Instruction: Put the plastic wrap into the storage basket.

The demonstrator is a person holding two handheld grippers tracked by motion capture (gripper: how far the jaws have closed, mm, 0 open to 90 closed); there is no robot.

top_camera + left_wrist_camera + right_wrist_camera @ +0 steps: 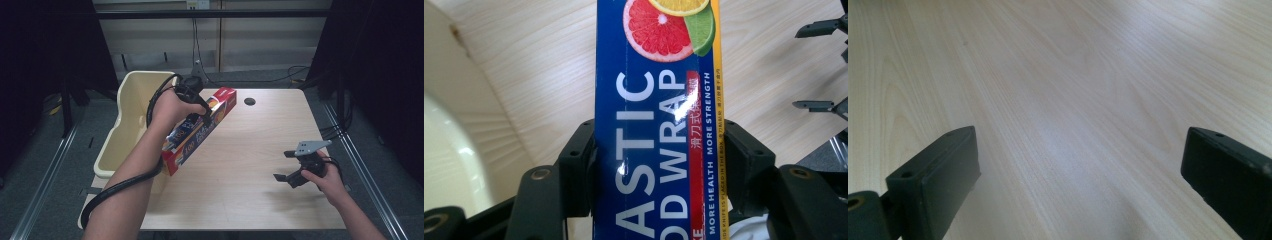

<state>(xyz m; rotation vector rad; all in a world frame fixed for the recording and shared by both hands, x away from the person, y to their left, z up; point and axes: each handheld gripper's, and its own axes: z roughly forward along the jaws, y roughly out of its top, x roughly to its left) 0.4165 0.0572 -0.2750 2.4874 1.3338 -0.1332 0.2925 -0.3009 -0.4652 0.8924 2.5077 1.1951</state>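
Jaws of your right gripper [289, 165], blocky and matte black, stand released and well apart at the lower right of the high view, above bare pale wood-grain table [260, 145]. Left of centre in that view, your left gripper [200, 111] is clenched across the plastic wrap box [200, 130], a long, slim glossy carton in blue with red ends, tilted and lifted above the table's left edge. In the left gripper view its pads press both long sides of the box [656, 125], printed with citrus slices. Farther left sits a smooth cream plastic bin [131, 115], rounded at the corners.
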